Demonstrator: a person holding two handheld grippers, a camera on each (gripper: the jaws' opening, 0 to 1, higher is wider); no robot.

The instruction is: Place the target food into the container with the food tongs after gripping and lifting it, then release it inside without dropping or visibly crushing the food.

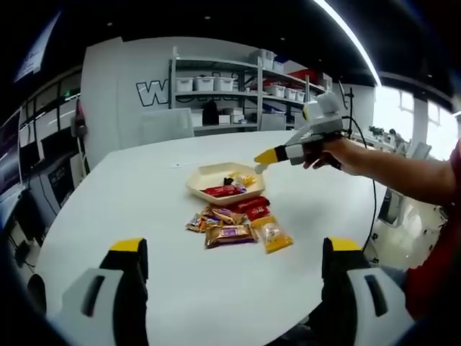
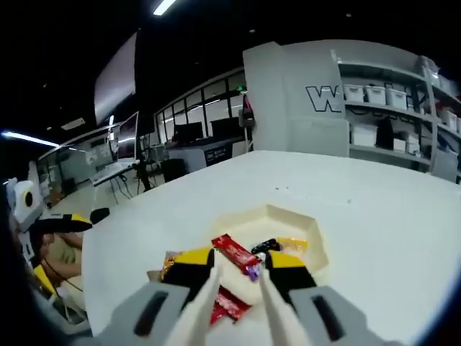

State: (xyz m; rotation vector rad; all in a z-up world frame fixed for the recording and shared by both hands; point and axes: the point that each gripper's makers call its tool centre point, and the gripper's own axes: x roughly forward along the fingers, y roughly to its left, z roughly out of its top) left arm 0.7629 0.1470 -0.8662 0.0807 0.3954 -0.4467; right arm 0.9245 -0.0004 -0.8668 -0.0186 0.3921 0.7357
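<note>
A beige hexagonal tray point(image 1: 207, 173) sits mid-table and holds a red packet point(image 1: 221, 191) plus a few small sweets. In front of it lies a loose pile of snack packets point(image 1: 234, 225), with a yellow one point(image 1: 274, 234) at its right. My left gripper point(image 1: 234, 256) is low over the near table edge, jaws wide apart and empty. A hand holds my right gripper point(image 1: 268, 156) just above the tray's right rim. In the right gripper view, my right gripper point(image 2: 240, 268) hovers over the tray point(image 2: 324, 249), its white tong blades slightly apart, the red packet point(image 2: 234, 251) lying beyond them.
The white table point(image 1: 130, 209) is broad, with bare room left of the packets. Shelves with white bins point(image 1: 216, 90) and a chair point(image 1: 166, 124) stand behind it. A person's forearm point(image 1: 403, 173) reaches in from the right. Desks with monitors point(image 2: 187, 133) line the far side.
</note>
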